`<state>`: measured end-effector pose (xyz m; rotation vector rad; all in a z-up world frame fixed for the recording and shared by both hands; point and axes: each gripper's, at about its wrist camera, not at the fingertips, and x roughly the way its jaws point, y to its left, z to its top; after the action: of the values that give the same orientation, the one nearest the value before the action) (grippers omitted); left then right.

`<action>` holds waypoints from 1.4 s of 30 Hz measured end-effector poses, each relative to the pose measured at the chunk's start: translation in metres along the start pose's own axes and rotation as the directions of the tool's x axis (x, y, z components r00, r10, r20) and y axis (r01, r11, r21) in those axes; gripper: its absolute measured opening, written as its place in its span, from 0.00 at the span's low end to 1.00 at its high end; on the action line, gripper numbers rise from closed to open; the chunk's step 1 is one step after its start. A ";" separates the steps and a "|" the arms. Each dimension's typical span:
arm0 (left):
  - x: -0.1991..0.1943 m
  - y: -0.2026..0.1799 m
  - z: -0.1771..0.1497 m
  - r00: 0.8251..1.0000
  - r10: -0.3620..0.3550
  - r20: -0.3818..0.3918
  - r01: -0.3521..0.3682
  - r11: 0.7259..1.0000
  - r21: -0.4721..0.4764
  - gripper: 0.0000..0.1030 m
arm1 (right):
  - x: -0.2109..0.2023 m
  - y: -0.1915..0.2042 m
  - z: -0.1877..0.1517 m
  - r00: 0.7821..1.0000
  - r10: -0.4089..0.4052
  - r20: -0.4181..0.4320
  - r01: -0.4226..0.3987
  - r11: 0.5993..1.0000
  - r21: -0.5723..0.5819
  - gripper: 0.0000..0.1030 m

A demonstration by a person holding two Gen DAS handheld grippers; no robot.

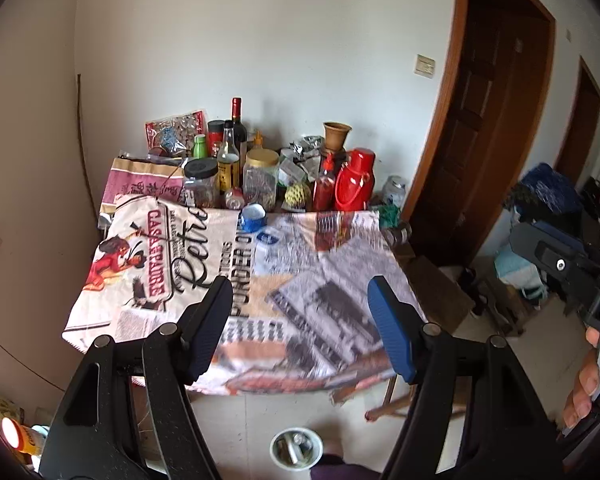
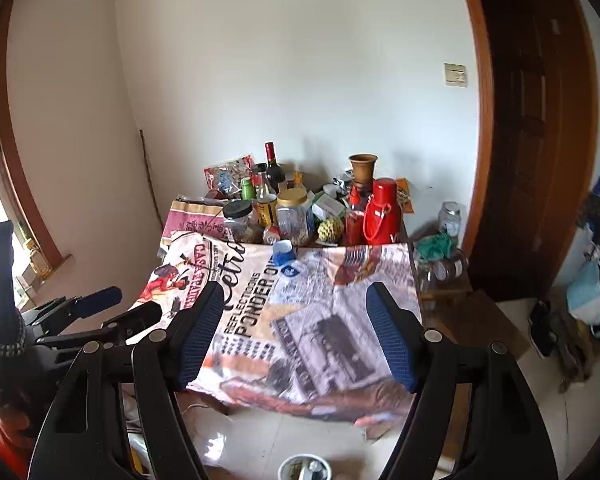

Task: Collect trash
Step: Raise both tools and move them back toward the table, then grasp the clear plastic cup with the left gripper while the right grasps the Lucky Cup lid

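Note:
A blue cup lies on its side at the far middle of the printed tablecloth, with a crushed clear bottle just in front of it. Both show in the right wrist view too: the cup and the bottle. A white bin holding cans stands on the floor below the table's near edge. My left gripper hovers open over the near part of the cloth, its jaws empty. My right gripper is beside it, also open and empty, apart from the cup and bottle.
Jars, bottles, a red thermos and a clay vase crowd the back of the table against the wall. A low wooden stool with jars stands to the right, by a brown door. Clutter fills the far right floor.

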<state>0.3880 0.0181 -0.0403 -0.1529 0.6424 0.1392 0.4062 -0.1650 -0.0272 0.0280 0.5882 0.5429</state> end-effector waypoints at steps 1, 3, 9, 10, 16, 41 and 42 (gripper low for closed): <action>0.008 -0.005 0.006 1.000 0.008 0.004 -0.008 1.000 -0.009 0.67 | 0.006 -0.007 0.005 1.000 0.007 -0.002 -0.007 1.000 -0.010 0.68; 0.020 -0.013 0.015 1.000 0.025 0.005 -0.024 1.000 -0.015 0.67 | 0.017 -0.019 0.011 1.000 0.013 -0.009 -0.013 1.000 -0.024 0.68; 0.059 -0.024 0.031 0.997 0.072 -0.030 -0.072 0.997 -0.017 0.67 | 0.055 -0.046 0.025 0.998 0.033 -0.060 -0.034 0.999 -0.016 0.68; 0.065 -0.023 0.034 0.996 0.077 -0.039 -0.078 0.997 -0.019 0.67 | 0.063 -0.049 0.027 0.997 0.039 -0.071 -0.040 0.999 -0.008 0.68; 0.103 -0.001 0.052 0.995 0.056 -0.077 -0.061 0.997 -0.054 0.67 | 0.108 -0.054 0.036 0.990 0.048 -0.132 -0.045 0.999 0.020 0.68; 0.355 0.203 0.090 0.939 0.092 -0.333 -0.116 0.992 -0.054 0.67 | 0.462 -0.006 -0.018 0.826 0.033 -0.563 0.101 0.974 0.205 0.79; 0.362 0.206 0.086 0.934 0.095 -0.345 -0.118 0.992 -0.047 0.67 | 0.470 -0.003 -0.021 0.819 0.024 -0.573 0.104 0.976 0.190 0.79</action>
<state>0.6889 0.2651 -0.2118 -0.2099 0.9956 0.2424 0.7237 0.0622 -0.2893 0.0562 1.2402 0.4397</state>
